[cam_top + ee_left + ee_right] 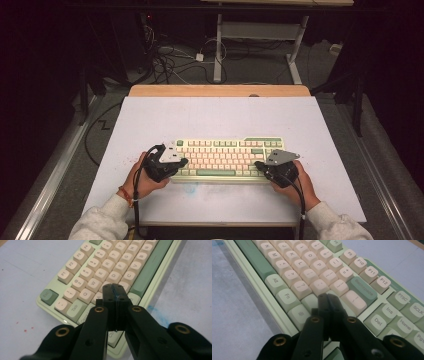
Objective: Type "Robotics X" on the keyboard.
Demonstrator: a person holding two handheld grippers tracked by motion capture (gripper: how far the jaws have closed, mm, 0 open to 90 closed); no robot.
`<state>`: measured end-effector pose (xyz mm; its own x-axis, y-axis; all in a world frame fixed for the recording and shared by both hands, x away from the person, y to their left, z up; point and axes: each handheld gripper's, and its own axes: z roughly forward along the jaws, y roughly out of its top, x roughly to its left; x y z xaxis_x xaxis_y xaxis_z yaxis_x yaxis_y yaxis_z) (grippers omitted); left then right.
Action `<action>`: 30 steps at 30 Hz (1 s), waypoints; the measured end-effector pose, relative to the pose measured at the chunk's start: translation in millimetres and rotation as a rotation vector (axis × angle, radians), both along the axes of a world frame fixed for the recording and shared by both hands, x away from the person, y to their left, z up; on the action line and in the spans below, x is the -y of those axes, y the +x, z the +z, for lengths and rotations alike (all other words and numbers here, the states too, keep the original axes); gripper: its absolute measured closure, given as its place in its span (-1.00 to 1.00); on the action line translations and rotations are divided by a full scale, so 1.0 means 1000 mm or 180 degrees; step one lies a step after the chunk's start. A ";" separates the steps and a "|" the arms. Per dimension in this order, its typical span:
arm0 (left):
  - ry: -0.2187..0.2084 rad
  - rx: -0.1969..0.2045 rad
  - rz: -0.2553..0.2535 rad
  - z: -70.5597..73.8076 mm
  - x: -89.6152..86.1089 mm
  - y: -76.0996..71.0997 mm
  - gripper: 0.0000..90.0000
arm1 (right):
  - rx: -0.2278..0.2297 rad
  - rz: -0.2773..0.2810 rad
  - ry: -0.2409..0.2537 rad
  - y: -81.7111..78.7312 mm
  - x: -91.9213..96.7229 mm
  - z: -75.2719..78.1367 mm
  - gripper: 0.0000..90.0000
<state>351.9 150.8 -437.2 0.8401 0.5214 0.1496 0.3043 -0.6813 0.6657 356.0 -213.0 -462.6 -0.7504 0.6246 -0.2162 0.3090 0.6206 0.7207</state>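
keyboard (pixel 227 159) sitting mid-mat on the table (pixel 215 115), long edge toward the person. left gripper (pixel 182 162) parked over its 9 o'clock end, jaws pressed together, tips above the a/s keys, pinching nothing. right gripper (pixel 260 165) over the 3 o'clock end, jaws also squeezed tight, tips just short of the enter key, empty too.

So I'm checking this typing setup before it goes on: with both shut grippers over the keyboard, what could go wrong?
1. The left gripper has blunt shut tips hanging over the tightly packed A and S area, so it might press two keys at once.
2. The right gripper sits near Enter and the Backspace key; a slip could hit the wrong one.
3. The keyboard lies loose on the table and could slide.
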 end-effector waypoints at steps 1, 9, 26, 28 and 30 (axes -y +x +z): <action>0.0005 -0.0002 -0.0012 0.000 0.002 0.001 0.96 | 0.0001 0.0000 0.0000 0.000 0.000 0.000 1.00; 0.0096 -0.0059 -0.0120 -0.002 0.016 0.009 0.95 | 0.0002 0.0001 0.0001 0.000 0.000 0.000 1.00; 0.0212 -0.0154 -0.0222 -0.009 0.036 0.019 0.94 | 0.0005 0.0005 -0.0003 0.000 0.000 0.000 1.00; 0.0228 -0.0161 -0.0228 -0.010 0.037 0.019 0.94 | 0.0006 0.0006 -0.0002 0.000 0.000 0.000 1.00; 0.0228 -0.0187 -0.0237 -0.011 0.038 0.021 0.93 | 0.0006 0.0009 -0.0005 0.000 0.000 0.000 1.00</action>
